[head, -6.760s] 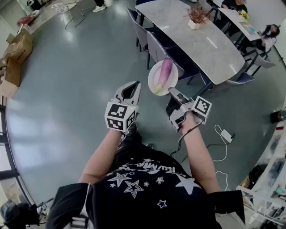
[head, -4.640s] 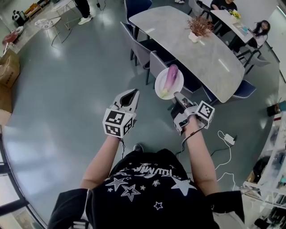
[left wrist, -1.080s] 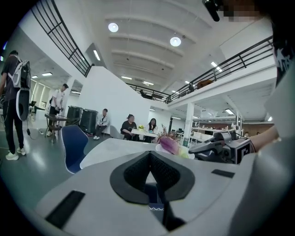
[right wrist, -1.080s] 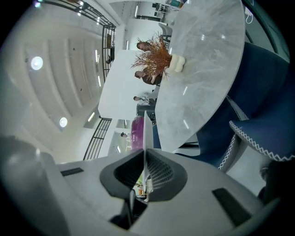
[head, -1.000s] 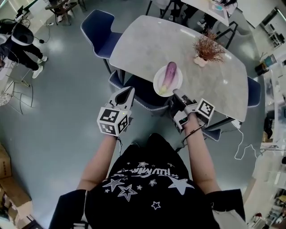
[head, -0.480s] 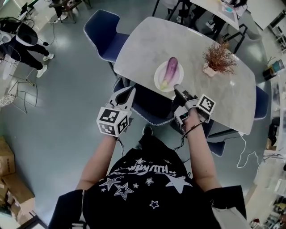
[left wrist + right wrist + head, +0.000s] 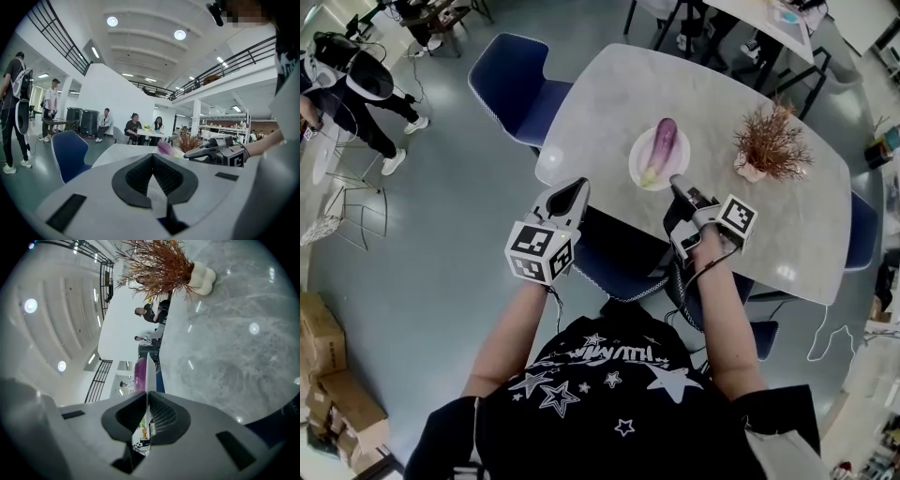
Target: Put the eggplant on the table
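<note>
The setting is a large open hall with a grey-blue polished floor. A grey marble-patterned rounded table (image 7: pixel 712 89) stands ahead of the operator, with a blue upholstered chair (image 7: pixel 517 82) at its far-left corner and another blue chair (image 7: pixel 619 258) tucked under the near edge. A dried reddish-brown plant in a white pot (image 7: pixel 766 145) stands on the table top, to the right.

**Right gripper** (image 7: pixel 676 184): the jaws are closed on the near rim of a round white plate (image 7: pixel 637 157). In the right gripper view the plate (image 7: pixel 149 373) appears edge-on, pinched between the pads. A long purple eggplant (image 7: pixel 661 150) lies along the plate, green stem end toward the operator. The plate is positioned over the table, near its front edge. No view confirms whether the underside touches the table.

**Left gripper** (image 7: pixel 571 190): the jaws are closed together with nothing between them. It hangs off the table's near-left edge and takes no part in the hold.

**Step in hand:** by judgement, final placement; the carry is complete and the task is near its end.

**Next move:**
1. Lower the plate level until it seats flat on the table.
2. Keep it level so the eggplant does not roll off.
3. Open the right jaws and draw back along the rim line, clear of the plant.
</note>
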A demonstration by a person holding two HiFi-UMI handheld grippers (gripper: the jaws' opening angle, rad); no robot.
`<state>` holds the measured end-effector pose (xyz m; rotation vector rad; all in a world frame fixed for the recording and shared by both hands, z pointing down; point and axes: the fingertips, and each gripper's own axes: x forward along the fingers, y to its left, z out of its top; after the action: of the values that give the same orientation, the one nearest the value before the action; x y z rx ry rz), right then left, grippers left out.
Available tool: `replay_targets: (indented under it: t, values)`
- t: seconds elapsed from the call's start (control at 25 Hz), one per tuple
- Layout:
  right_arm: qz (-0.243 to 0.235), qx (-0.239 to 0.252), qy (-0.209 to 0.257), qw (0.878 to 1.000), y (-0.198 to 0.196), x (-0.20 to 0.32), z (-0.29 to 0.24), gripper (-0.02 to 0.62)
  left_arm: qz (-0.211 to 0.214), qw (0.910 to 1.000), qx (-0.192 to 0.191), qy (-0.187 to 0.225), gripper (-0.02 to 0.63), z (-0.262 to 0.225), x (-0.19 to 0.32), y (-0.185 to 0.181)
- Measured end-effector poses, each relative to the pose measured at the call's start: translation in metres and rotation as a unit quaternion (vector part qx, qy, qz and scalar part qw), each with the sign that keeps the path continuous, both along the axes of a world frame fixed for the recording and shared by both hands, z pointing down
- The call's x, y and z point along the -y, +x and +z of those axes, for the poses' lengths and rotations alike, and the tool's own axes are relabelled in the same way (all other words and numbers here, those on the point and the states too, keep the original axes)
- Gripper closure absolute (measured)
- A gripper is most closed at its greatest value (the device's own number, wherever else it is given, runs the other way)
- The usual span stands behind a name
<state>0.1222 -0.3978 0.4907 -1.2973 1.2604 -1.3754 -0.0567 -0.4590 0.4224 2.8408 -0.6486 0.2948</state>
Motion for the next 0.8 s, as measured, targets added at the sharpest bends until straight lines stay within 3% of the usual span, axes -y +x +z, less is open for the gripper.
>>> replay_targets:
  t: [0.4, 0.6, 0.8]
  values:
    - [-0.010, 0.003, 0.007, 1.000, 0.036, 0.028, 0.016, 0.575, -0.022, 0.9997, 0.010, -0.002, 0.598, 0.003, 0.031, 0.031]
    - [-0.018, -0.029, -0.005, 0.999, 0.044, 0.061, 0.021, 0.575, -0.013, 0.9996, 0.025, -0.005, 0.598, 0.003, 0.065, 0.044]
    - [-0.016, -0.023, -0.007, 1.000, 0.042, 0.057, 0.031, 0.574, 0.005, 0.9994, 0.033, -0.006, 0.598, 0.010, 0.056, 0.056]
